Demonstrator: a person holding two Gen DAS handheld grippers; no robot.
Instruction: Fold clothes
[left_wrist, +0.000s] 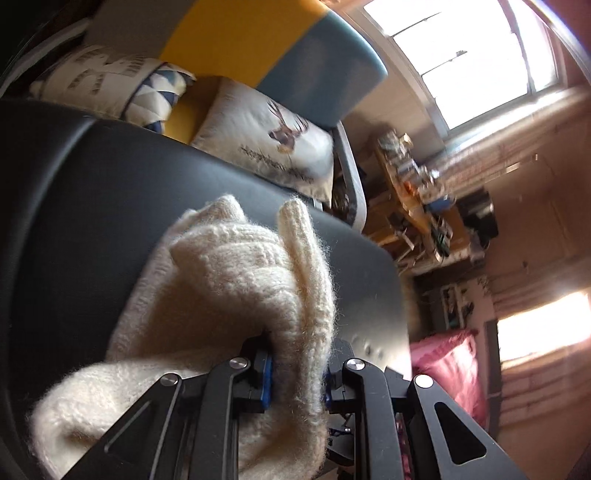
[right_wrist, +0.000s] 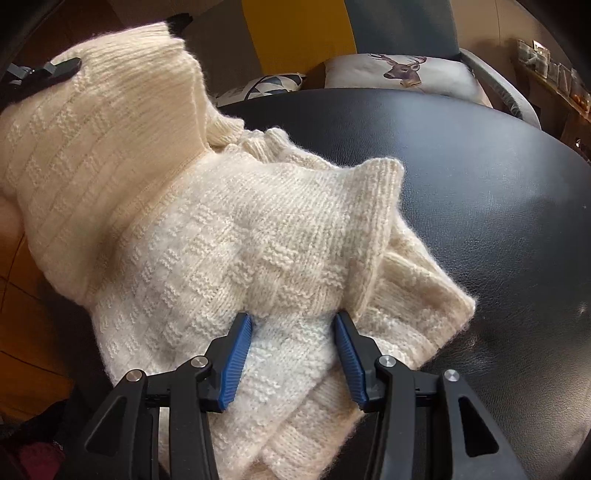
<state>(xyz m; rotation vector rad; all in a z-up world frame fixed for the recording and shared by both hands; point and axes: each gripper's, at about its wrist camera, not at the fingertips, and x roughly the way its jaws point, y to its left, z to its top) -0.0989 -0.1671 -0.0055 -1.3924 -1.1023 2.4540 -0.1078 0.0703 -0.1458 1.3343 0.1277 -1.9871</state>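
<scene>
A cream knitted sweater (left_wrist: 221, 280) lies bunched on a black leather surface (left_wrist: 110, 184). My left gripper (left_wrist: 295, 373) is shut on a thick fold of it, wool bulging over both blue pads. In the right wrist view the sweater (right_wrist: 221, 229) spreads across the left half of the black surface (right_wrist: 480, 184), with its ribbed hem raised at the upper left, where the left gripper (right_wrist: 48, 75) holds it. My right gripper (right_wrist: 293, 354) hovers low over the near part of the sweater, its jaws wide apart and the knit lying loose between the blue pads (right_wrist: 236, 362).
Behind the surface stands a sofa with a deer-print pillow (right_wrist: 402, 72) and a triangle-pattern pillow (right_wrist: 262, 86). A cluttered wooden shelf (left_wrist: 417, 184) and a pink cloth (left_wrist: 450, 365) are off to the right. Bare black leather stretches right of the sweater.
</scene>
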